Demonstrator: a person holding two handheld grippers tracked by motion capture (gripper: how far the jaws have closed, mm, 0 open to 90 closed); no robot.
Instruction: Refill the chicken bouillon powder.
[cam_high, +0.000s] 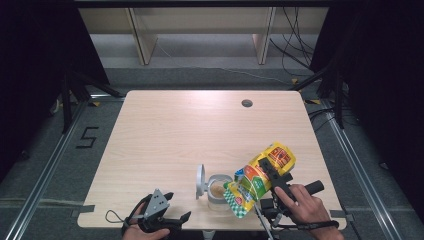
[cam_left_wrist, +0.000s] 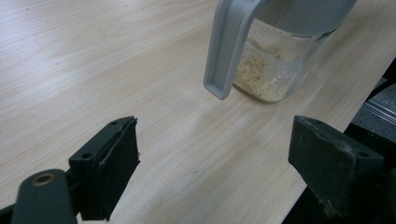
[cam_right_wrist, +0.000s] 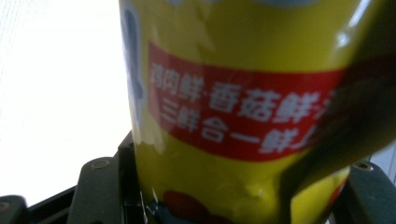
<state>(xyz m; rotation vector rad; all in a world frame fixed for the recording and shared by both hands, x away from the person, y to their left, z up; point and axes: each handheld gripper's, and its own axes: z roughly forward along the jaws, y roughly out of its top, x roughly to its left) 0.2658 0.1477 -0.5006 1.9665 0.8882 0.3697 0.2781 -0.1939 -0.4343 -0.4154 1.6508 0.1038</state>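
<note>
My right gripper (cam_high: 270, 172) is clamped on a yellow seasoning pouch (cam_high: 260, 177), with one black jaw on each side of it; in the right gripper view the pouch (cam_right_wrist: 243, 107) stands very close to the camera, and I can read a red band with white Chinese characters across its yellow surface. I hold the pouch tilted, its bottom end up toward the far right and its green checked mouth end down toward the near left, so that this end hangs just above the open top of a small clear jar (cam_high: 218, 190). The jar stands on the worktop (cam_high: 200, 125) near the front edge, a little right of the middle, and its grey lid (cam_high: 200, 181) is flipped open and stands upright on the left side of it. In the left gripper view the jar (cam_left_wrist: 275, 60) has a low layer of pale beige powder (cam_left_wrist: 257, 74) at its bottom, and the grey lid (cam_left_wrist: 229, 46) hangs down in front of it. My left gripper (cam_high: 167, 207) rests low at the near left of the worktop, well apart from the jar, and its jaws stand wide apart with only bare wood between them. Far on the worktop there is a small round cable hole (cam_high: 247, 103).
</note>
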